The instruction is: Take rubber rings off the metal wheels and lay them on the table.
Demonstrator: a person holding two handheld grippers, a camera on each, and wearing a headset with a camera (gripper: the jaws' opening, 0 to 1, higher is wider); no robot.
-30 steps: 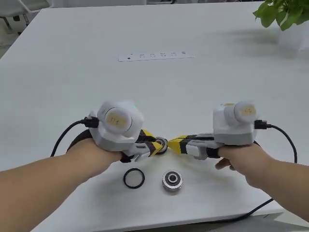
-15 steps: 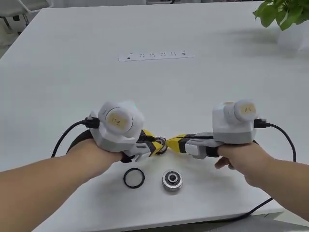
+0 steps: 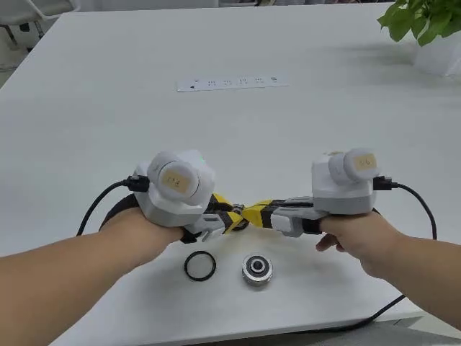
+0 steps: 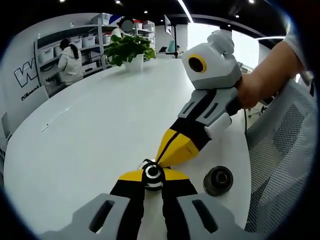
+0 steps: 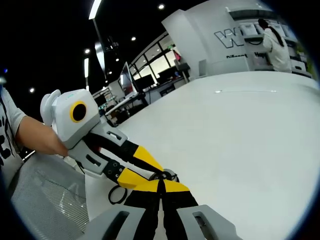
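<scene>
Head view: the left hand-held gripper (image 3: 230,220) and the right hand-held gripper (image 3: 253,213) meet nose to nose low over the white surface (image 3: 216,137). Their yellow tips overlap, so the wheel between them is mostly hidden.
Near edge: a loose rubber ring (image 3: 186,266) lies flat just beside a second wheel (image 3: 257,268) but apart from it. Both sit closer to the person than the grippers do. The second wheel has a dark outer band.
Far side: a power strip (image 3: 232,83) lies well back on the surface, and a plant (image 3: 425,18) stands at the far right corner.
Left gripper view adds: the held wheel (image 4: 152,171) shows plainly as a small metal disc with a dark band, set between this tool's own yellow tips.
Right gripper view adds: the loose rubber ring lies on the surface beneath the left tool's jaws.
Change over the last second: the right hand-held gripper has edged left. The wheel showed in the gap between the tips then, and now the right tips cover it. The loose rubber ring, second wheel and power strip lie where they did.
Left hand-held gripper: its jaws are clamped on the held wheel, one on each side.
Right hand-held gripper: its jaws are pressed together to a thin slit, with the tips touching the held wheel's rim. Whether they nip the rubber cannot be told.
</scene>
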